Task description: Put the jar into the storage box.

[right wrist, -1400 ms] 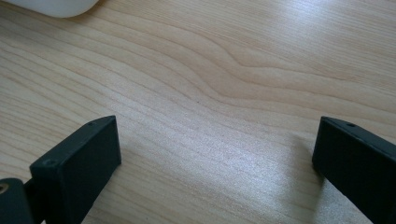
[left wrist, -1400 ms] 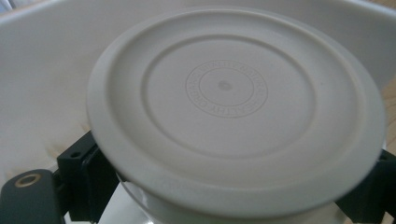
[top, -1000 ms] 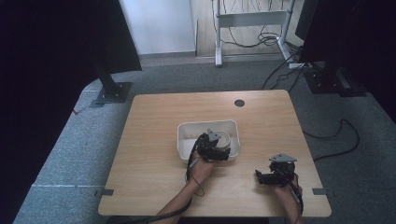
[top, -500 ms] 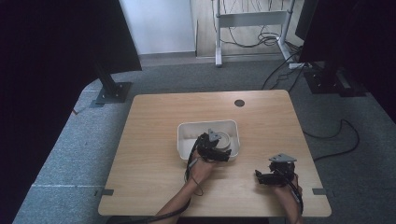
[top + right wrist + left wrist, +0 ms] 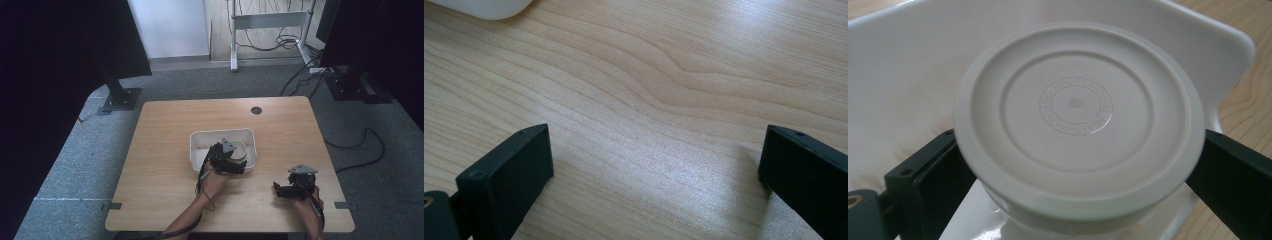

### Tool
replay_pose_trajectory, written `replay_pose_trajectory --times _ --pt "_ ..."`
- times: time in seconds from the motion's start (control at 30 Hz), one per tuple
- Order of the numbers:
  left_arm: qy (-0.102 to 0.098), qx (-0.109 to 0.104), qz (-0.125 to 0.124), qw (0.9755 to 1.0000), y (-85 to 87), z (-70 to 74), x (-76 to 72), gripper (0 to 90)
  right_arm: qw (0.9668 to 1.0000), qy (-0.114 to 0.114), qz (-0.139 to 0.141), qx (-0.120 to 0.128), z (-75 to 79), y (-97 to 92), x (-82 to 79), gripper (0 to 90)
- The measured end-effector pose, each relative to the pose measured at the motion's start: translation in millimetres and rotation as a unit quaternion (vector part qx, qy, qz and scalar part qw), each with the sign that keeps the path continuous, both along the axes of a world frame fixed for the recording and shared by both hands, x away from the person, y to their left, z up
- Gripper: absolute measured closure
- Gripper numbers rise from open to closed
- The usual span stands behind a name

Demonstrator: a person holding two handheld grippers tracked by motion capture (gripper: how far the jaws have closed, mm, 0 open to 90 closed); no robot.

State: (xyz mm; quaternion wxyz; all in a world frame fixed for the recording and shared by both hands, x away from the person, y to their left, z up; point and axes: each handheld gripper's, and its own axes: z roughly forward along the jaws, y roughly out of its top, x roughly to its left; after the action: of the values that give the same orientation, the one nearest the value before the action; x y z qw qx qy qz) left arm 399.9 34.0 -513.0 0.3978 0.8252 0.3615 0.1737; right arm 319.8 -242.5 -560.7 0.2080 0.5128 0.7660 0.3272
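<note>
Little has moved since a sec ago: left gripper point(image 5: 227, 159) sits at the same spot over the tub point(image 5: 200, 145), right gripper point(image 5: 295, 184) likewise parked near the table's point(image 5: 165, 125) 5 o'clock corner; at most a slight shift of the left hand, hard to tell. Left gripper view: a round cream lid or container top point(image 5: 1075, 112) sits between the jaws, one black jaw at 9 o'clock and one at 3 o'clock, both against the rim, so they look clamped on it, w/ a round body just visible below the rim. It's inside the white tub, toward the tub's 3 o'clock side, tub approx. mid-table. Lid is matte moulded plastic, concentric raised rings, embossed lettering round the centre, too small to read. Prob. light and stiff, rim fairly smooth, so could slip or twist if squeezed off-centre; best hold is across the full width at the rim, as now. Tub is glossy white plastic, rounded corners, thin walls; may slide on the table if nudged. Right gripper point(image 5: 654, 170) jaws are wide apart, nothing between them, over bare pale wood grain.
</note>
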Motion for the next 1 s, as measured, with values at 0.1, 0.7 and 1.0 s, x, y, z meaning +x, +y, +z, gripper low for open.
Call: replay_pose_trajectory --times 0.1,0.7,1.0 --pt "0.001 -0.002 -0.003 1.0 1.7 1.1 -1.2 2.8 1.0 0.0 0.0 0.0 0.0 0.2 0.1 0.8" --pt "-0.006 -0.018 -0.02 0.9996 13.1 13.2 -10.0 3.1 1.0 0.0 0.002 0.0 0.0 0.6 0.5 0.8" --pt "-0.001 -0.027 -0.023 0.9994 22.4 14.1 -14.5 3.2 1.0 0.0 0.002 0.0 0.0 0.7 0.5 0.7"
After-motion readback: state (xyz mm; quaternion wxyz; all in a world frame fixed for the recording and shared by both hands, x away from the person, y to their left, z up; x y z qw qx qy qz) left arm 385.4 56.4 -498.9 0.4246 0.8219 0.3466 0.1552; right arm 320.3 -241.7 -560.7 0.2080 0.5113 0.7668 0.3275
